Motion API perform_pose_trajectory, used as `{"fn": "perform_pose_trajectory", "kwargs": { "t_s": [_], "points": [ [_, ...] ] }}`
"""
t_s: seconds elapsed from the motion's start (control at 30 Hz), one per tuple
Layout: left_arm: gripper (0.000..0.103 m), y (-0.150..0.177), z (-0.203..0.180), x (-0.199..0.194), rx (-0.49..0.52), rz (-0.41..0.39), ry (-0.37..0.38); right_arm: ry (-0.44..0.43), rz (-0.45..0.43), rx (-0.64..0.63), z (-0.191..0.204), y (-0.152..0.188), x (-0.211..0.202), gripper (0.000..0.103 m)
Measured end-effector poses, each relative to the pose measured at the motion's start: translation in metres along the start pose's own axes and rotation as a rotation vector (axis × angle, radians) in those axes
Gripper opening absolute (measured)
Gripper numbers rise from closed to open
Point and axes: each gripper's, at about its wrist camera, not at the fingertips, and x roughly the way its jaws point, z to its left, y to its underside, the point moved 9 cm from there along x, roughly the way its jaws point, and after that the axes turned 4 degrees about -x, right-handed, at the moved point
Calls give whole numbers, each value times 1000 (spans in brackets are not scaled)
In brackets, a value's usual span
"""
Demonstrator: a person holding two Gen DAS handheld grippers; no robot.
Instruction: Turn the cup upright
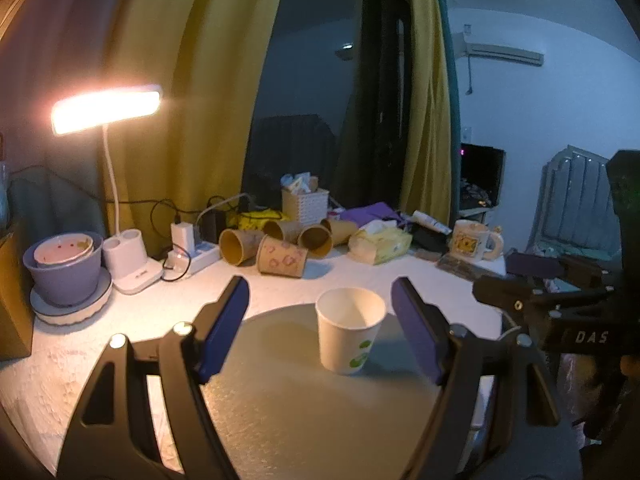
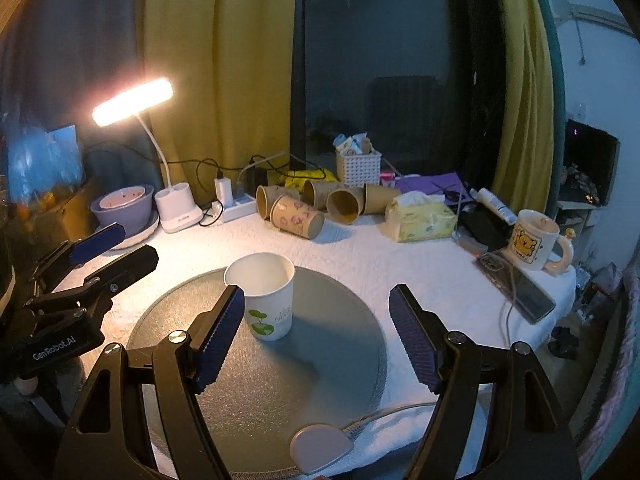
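The white paper cup [image 1: 349, 330] stands upright and empty on the round grey mat [image 1: 280, 400], between but untouched by the spread fingers of the left gripper [image 1: 320, 320], at 11 o'clock of the likewise spread, empty right gripper [image 2: 316, 332], with fallen brown cups [image 2: 298, 214] at 12 o'clock.

White table [image 2: 360, 248] carries a grey round mat [image 2: 320, 344], 1 upright cup [image 2: 266, 296], mug [image 2: 534, 240], tissue pack [image 2: 426, 218].

dim room; desk lamp [image 1: 106, 109] glares warm from left; fisheye edges curved, soft.
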Motion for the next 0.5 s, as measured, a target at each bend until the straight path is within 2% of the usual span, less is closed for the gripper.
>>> {"fn": "perform_pose_trajectory", "kwargs": {
  "t_s": [0.5],
  "points": [
    [75,-22,-28,-29,37,-49,46,27,-87,8,-7,-21,-43,78]
  ]
}}
